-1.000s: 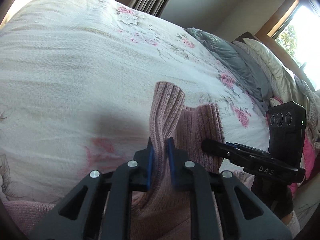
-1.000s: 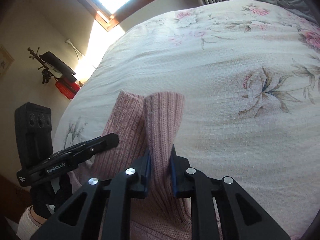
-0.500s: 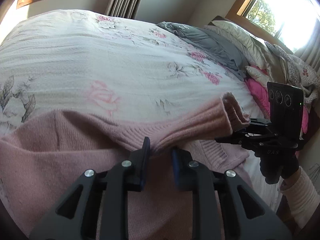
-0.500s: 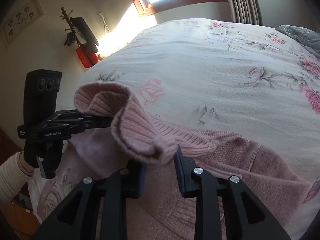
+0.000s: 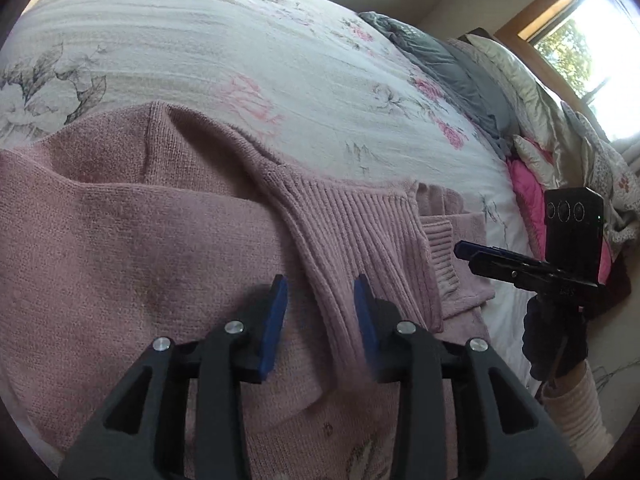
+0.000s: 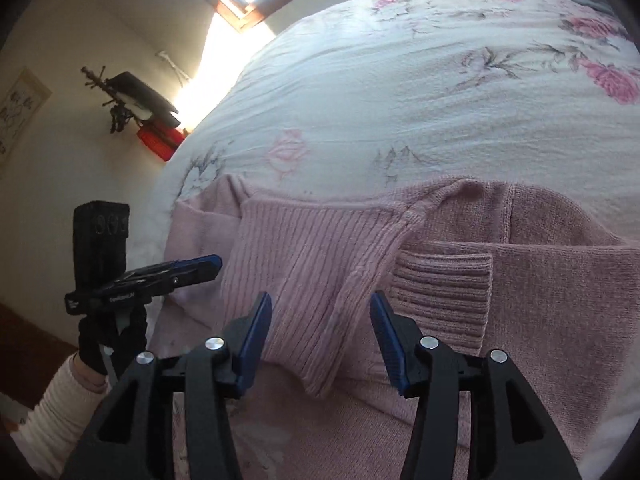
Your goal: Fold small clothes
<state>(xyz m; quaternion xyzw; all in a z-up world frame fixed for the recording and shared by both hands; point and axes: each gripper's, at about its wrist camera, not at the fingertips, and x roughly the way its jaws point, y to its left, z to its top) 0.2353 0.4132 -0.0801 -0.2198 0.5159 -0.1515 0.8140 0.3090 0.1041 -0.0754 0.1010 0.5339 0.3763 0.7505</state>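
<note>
Pink sweater (image 5: 120,240) flat across floral bedspread (image 5: 240,40), ribbed hem nearest, left claw (image 5: 320,312) spread, right claw (image 6: 320,328) spread

Sweater (image 5: 120,248) was dusty pink knit, cuffs (image 6: 440,292) ribbed. Bedspread (image 5: 200,40) was white with pink roses and grey-green leaves. Both tongs, left (image 5: 320,312) and right (image 6: 320,332), were black with blue pads (image 5: 274,320). Blanket (image 5: 440,56) was grey, one pillow (image 5: 528,196) hot pink.

Left gripper (image 5: 321,316) is held wide open over the pink sweater (image 5: 132,264), ribbed hem (image 5: 360,236) seen between the fingers, untouched by either.
</note>
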